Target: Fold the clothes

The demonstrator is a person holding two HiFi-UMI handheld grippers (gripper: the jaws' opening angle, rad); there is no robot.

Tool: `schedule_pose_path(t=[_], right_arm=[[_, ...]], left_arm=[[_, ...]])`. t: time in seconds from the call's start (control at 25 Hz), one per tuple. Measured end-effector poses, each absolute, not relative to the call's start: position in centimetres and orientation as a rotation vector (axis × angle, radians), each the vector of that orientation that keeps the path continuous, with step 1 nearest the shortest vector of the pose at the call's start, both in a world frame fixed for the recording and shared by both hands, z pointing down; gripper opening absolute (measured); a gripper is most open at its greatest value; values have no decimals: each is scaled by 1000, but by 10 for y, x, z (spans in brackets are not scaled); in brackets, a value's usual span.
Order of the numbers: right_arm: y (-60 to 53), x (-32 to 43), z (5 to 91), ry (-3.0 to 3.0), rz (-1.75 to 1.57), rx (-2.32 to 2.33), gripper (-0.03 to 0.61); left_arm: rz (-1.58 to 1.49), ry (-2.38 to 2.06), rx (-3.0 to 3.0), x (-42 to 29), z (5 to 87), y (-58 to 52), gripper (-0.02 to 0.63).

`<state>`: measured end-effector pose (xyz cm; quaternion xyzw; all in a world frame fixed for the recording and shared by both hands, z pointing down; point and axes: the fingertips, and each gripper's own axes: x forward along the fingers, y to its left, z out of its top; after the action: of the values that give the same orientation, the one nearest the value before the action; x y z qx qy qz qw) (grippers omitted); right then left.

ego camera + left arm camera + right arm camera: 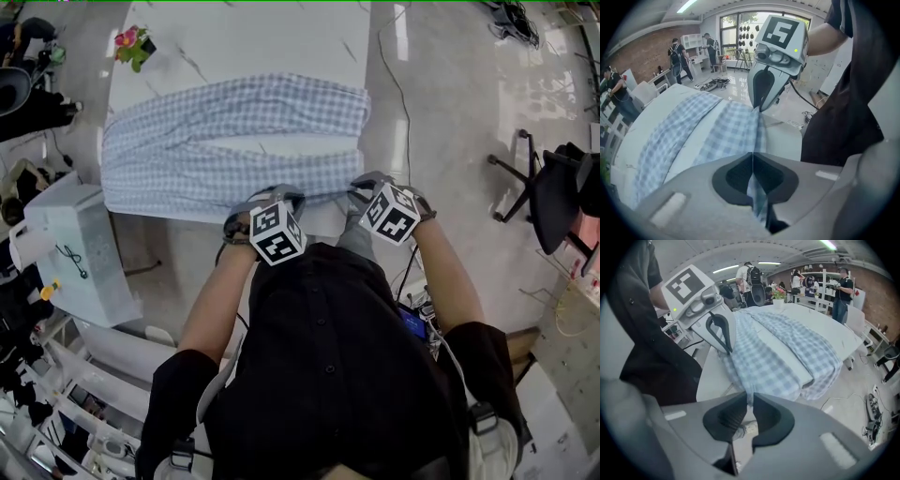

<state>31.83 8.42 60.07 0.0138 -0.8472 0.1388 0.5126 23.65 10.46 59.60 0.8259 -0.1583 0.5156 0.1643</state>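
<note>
Your left gripper (270,195) sits at the lower middle of the head view, on the near edge of the white table (244,47). In the left gripper view its jaws are closed together, with a thin fold of the blue checked garment (187,141) pinched between the pads. The cloth runs from that pinch up and away across the table top.

Your right gripper (367,181) is just to the right of it in the head view, at the garment's lower right corner. In the right gripper view its jaws stand almost together. The hem of the garment (778,352) narrows into the slim gap at their tips, so you have the edge nipped there. From the left gripper view, you can see the right gripper (759,108) drawing the cloth (726,131) up into a small peak at its tip.

The garment lies spread flat across the middle of the table. Its two long parts are split by a strip of bare table, and its left end hangs over the table's left edge. A small pot of flowers (133,45) stands at the table's upper left corner, apart from the cloth. A black office chair (553,192) is on the floor at the right edge of the head view.
</note>
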Motion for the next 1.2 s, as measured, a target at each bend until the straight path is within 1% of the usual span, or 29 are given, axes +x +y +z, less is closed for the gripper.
schedule_pose_path(t=[0.04,0.16,0.28,0.48,0.68,0.72,0.8,0.84,0.96,1.04,1.2], right_arm=[[84,318,597,-2035,335,19,34],[75,315,580,-2045,334,-34,29],[47,310,564,-2076,335,-21,29],[2,295,554,-2083,252,14,29],[-29,282,569,-2034,163,5,31],[-34,280,573,-2021,140,4,32],[-39,278,579,-1996,106,2,32],[-41,278,582,-1989,103,1,31],[-43,275,587,-1989,124,-4,31],[-43,275,590,-1988,139,-17,32],[-43,274,592,-1987,170,-34,32]], left_arm=[[1450,-444,2342,236,594,104,11],[1357,-449,2314,230,580,94,11],[1328,-493,2331,221,568,71,11],[1374,-537,2356,210,564,36,11],[1450,-595,2338,196,581,7,15],[1456,-598,2331,193,584,5,20],[1432,-611,2326,191,582,4,97],[1402,-627,2333,191,576,4,115],[1314,-640,2391,197,555,13,117],[1312,-587,2435,208,550,23,117],[1455,-473,2482,228,569,35,118]])
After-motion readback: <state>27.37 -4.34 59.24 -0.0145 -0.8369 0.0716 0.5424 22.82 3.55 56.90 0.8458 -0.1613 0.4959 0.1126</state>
